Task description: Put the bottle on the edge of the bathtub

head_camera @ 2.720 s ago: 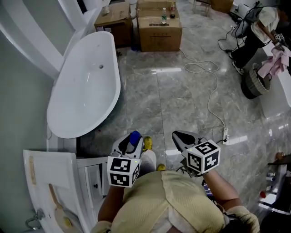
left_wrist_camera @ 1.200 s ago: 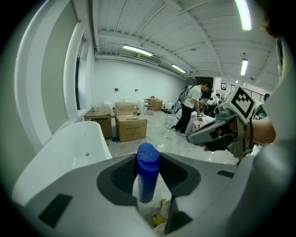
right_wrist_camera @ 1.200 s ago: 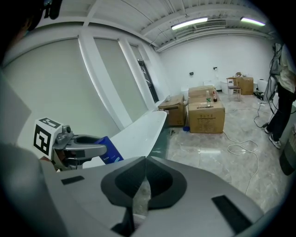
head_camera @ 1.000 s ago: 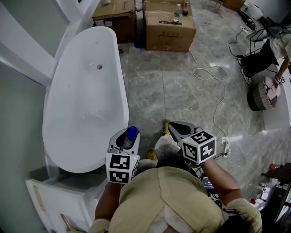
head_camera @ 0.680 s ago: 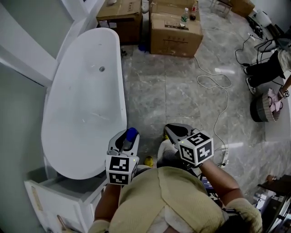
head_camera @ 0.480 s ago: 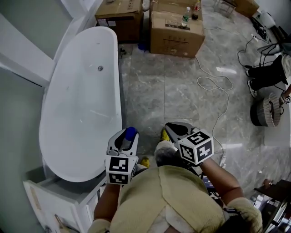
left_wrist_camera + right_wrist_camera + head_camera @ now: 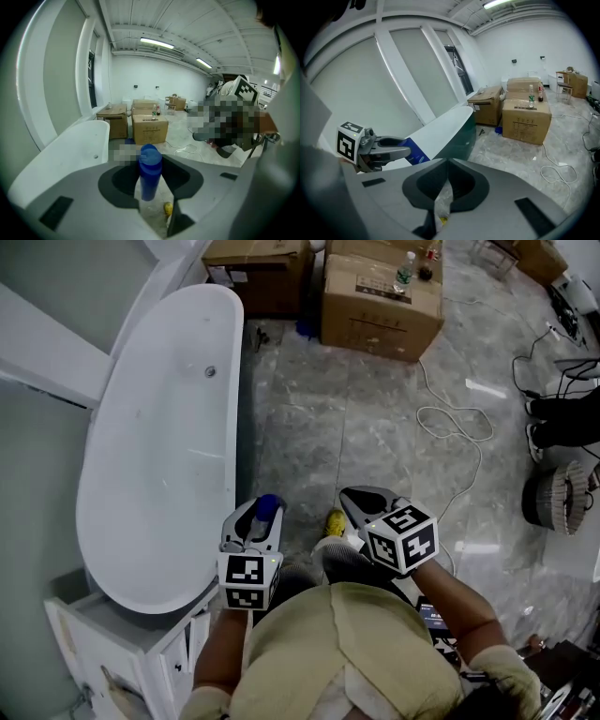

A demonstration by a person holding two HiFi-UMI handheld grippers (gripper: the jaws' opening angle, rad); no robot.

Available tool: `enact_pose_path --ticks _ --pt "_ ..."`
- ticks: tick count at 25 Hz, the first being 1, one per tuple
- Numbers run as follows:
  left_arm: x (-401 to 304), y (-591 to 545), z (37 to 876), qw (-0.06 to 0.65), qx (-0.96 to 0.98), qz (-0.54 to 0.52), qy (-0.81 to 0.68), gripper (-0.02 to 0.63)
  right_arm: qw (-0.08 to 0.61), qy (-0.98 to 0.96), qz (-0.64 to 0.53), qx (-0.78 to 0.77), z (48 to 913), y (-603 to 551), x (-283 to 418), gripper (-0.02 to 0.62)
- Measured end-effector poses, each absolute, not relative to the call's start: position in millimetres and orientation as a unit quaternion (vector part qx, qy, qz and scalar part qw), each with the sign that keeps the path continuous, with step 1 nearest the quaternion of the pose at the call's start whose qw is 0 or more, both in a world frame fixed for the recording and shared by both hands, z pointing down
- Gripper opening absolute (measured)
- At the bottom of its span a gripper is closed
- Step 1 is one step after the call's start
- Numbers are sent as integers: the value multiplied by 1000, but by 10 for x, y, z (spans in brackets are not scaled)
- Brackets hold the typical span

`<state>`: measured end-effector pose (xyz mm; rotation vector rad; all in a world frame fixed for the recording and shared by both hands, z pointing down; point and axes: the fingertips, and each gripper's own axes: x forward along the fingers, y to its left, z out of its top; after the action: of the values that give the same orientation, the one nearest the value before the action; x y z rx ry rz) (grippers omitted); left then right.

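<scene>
In the head view my left gripper (image 7: 257,517) is shut on a blue bottle (image 7: 268,507), held over the floor just right of the near end of the white bathtub (image 7: 217,521). The left gripper view shows the bottle (image 7: 150,178) upright between the jaws of that gripper (image 7: 151,164), with the tub (image 7: 70,150) to the left. My right gripper (image 7: 356,497) is shut with nothing in it, over the floor to the right. From the right gripper view, its jaws (image 7: 446,164) meet, and the left gripper (image 7: 370,147) with the bottle (image 7: 410,151) shows beside the tub (image 7: 445,123).
Cardboard boxes (image 7: 380,296) with small bottles on top stand beyond the tub. A white cable (image 7: 459,423) loops across the grey marble floor. A white cabinet (image 7: 141,643) sits at the tub's near end. A round basket (image 7: 561,498) is at the far right.
The person has stepped closer to the tub's near end. The left gripper, still shut on the bottle, now sits nearer the tub's rim. The right gripper kept its place.
</scene>
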<state>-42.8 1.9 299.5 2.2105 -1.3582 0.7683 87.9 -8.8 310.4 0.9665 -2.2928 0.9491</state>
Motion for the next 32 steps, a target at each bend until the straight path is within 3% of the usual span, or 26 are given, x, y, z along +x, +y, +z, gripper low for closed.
enact_pose_path --ticks 13,32 --pt "-259 -498 3507 254 778 265 -509 190 260 -835 351 334 3650 -525 958 29" --pt "-389 -1447 4910 249 767 295 -513 190 283 -806 382 352 4466 -1087 811 29"
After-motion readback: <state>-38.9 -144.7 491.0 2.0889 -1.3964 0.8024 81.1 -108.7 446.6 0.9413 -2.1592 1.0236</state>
